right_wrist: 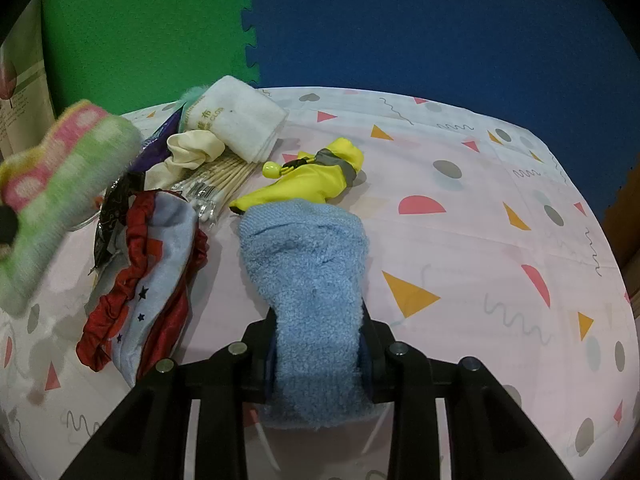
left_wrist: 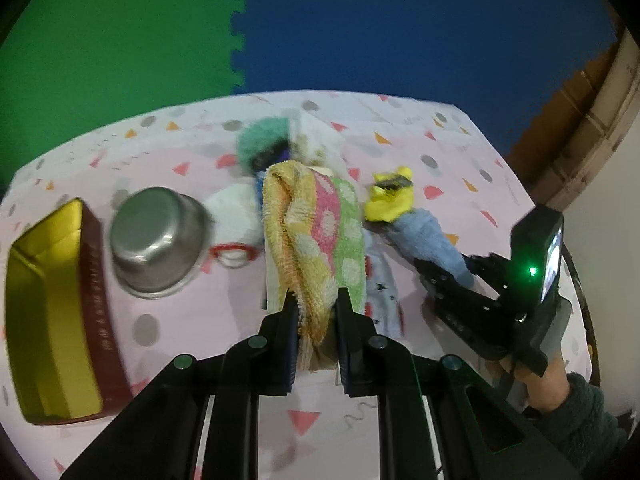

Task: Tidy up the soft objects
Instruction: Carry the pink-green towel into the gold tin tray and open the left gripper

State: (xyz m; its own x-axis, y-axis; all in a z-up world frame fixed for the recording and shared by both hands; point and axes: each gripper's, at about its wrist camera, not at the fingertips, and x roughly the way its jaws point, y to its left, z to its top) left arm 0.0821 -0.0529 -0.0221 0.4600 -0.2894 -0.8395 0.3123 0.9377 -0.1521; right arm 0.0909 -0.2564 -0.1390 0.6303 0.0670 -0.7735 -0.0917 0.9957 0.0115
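My left gripper (left_wrist: 314, 306) is shut on a striped towel (left_wrist: 316, 228) of yellow, pink and green with pale dots, lifted above the table; the same towel (right_wrist: 68, 184) shows blurred at the left of the right wrist view. My right gripper (right_wrist: 318, 320) is shut on a light blue fluffy cloth (right_wrist: 308, 272), whose far end rests on the table. In the left wrist view the right gripper (left_wrist: 448, 280) holds that blue cloth (left_wrist: 428, 236) at the right. A red and pale blue starred fabric (right_wrist: 148, 276) lies beside it.
A gold-lined red box (left_wrist: 52, 312) and an upturned steel bowl (left_wrist: 156, 240) stand at the left. A folded white cloth (right_wrist: 240, 120), a cream cloth (right_wrist: 192, 152), cotton swabs (right_wrist: 224, 180) and a small yellow raincoat (right_wrist: 312, 176) lie behind on the patterned tablecloth (right_wrist: 480, 240).
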